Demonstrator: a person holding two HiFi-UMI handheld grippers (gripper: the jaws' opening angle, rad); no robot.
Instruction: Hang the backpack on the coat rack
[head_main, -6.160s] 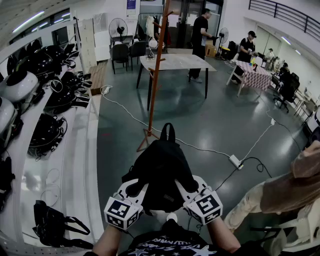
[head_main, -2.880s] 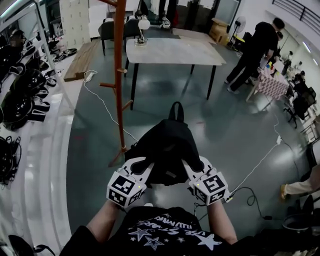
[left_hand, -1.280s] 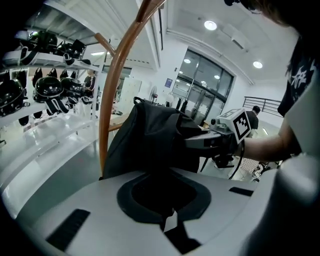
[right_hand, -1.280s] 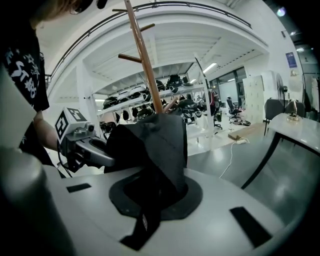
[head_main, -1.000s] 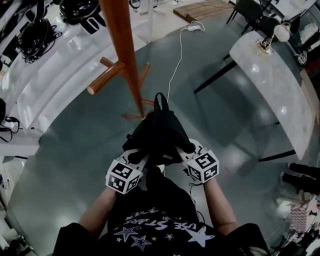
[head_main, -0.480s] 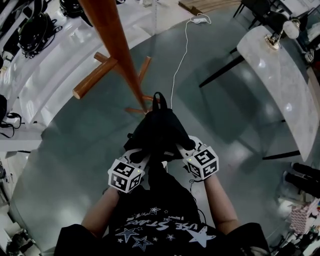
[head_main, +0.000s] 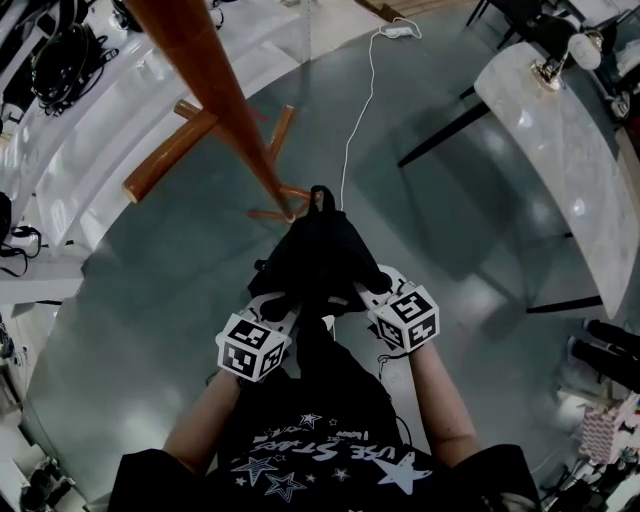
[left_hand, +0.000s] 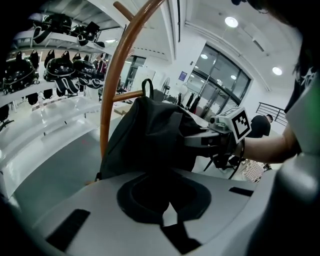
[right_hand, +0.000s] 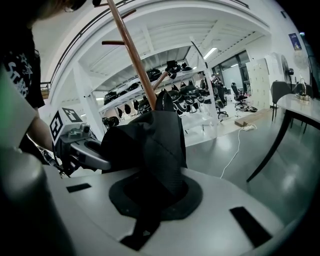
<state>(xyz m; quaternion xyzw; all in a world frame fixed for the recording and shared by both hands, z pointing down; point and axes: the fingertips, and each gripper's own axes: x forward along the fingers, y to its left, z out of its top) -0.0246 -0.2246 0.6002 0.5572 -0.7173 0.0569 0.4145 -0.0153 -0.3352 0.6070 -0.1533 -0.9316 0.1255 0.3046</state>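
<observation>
A black backpack hangs in the air between both grippers, in front of the person's chest. My left gripper is shut on its left side and my right gripper is shut on its right side, the fabric bunched in each pair of jaws. The backpack's top loop points up and away, close to the wooden coat rack. In the left gripper view the backpack stands just right of the rack's pole, its loop beside a peg. The right gripper view shows the backpack before the pole.
A marble-topped table with a lamp stands at the right. A white cable runs over the grey floor to a power strip. White shelves with helmets line the left. Someone's shoes show at the right edge.
The rack's pole and pegs fill more of the head view and lie nearer the backpack's loop. Both grippers, still shut on the backpack, have sunk a little.
</observation>
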